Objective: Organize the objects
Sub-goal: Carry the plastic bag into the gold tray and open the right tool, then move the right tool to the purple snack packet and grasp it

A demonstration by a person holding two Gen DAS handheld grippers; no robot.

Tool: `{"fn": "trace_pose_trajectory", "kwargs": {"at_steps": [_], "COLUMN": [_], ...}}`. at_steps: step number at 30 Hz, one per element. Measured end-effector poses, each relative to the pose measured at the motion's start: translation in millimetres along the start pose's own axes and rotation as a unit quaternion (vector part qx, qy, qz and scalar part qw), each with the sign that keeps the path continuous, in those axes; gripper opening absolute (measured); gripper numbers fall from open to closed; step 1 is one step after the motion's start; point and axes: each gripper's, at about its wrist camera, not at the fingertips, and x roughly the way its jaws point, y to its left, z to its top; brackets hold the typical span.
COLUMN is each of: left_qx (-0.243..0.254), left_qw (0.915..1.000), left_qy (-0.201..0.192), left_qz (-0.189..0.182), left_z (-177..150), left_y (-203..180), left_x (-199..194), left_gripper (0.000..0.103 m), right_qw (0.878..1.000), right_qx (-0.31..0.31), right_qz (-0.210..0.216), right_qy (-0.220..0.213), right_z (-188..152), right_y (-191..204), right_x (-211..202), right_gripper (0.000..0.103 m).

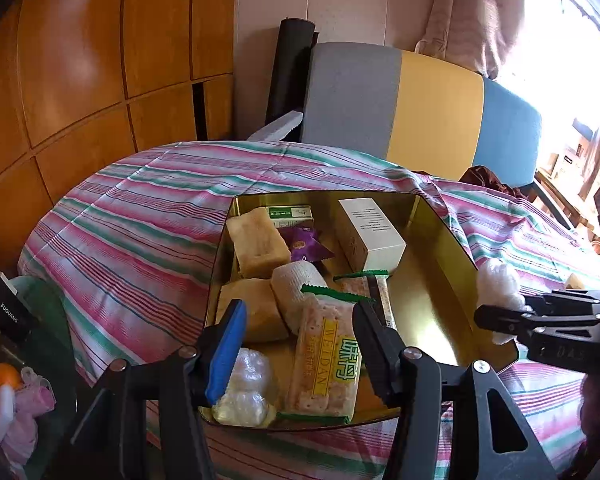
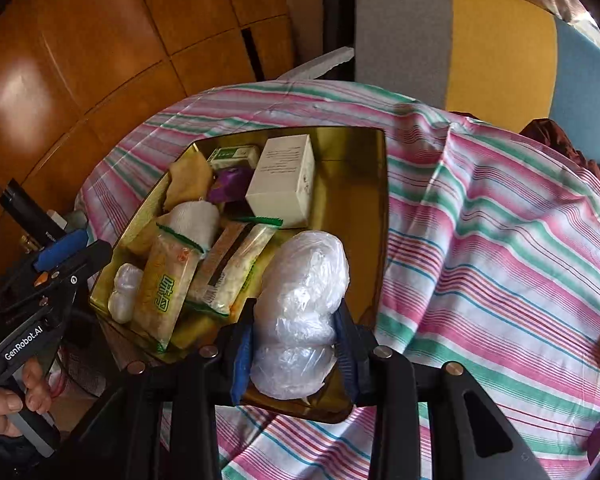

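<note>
The right tool (image 2: pixel 296 344) grips a crinkled clear plastic-wrapped bundle (image 2: pixel 300 312) over the gold metal tin (image 2: pixel 382 216); it should lower into the bare right side before releasing. The left tool (image 1: pixel 300 344) hangs open, empty.

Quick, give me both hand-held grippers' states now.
Left hand-held gripper: open, empty, over the gold tin.
Right hand-held gripper: shut on the plastic-wrapped bundle.
</note>
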Motion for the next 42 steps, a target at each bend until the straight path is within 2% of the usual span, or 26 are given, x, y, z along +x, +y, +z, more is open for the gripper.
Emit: {"fn": "trace_pose_trajectory", "kwargs": {"at_steps": [9, 15, 29, 42], "left_qx": [-0.009, -0.012, -0.005, 0.030], "left_qw": [0.9999, 0.9999, 0.9999, 0.9994], "left_qy": [-0.001, -0.001, -0.006, -0.010], "left_qz": [0.008, 0.011, 0.009, -0.009], "left_z": [-0.9, -1.8, -3.2, -2.2], "left_y": [8.1, 9.3, 1.8, -25.4], "left_x": [-0.1, -0.2, -6.3, -15.1], "left_gripper": [0.060, 0.062, 0.066, 0.066], "right_qw": [0.999, 0.998, 0.999, 0.995], "right_qx": [-0.004, -0.015, 0.003, 0.067], "right_qz": [-0.015, -0.019, -0.033, -0.066], "right_qy": [0.043, 0.050, -0.009, -0.042], "right_z": [-2.5, -5.7, -8.2, -29.2], "right_y": [9.9, 14.2, 14.9, -34.3], "right_x": [41.1, 46.1, 5.0, -41.3], "right_gripper": [0.040, 0.042, 0.045, 0.045]}}
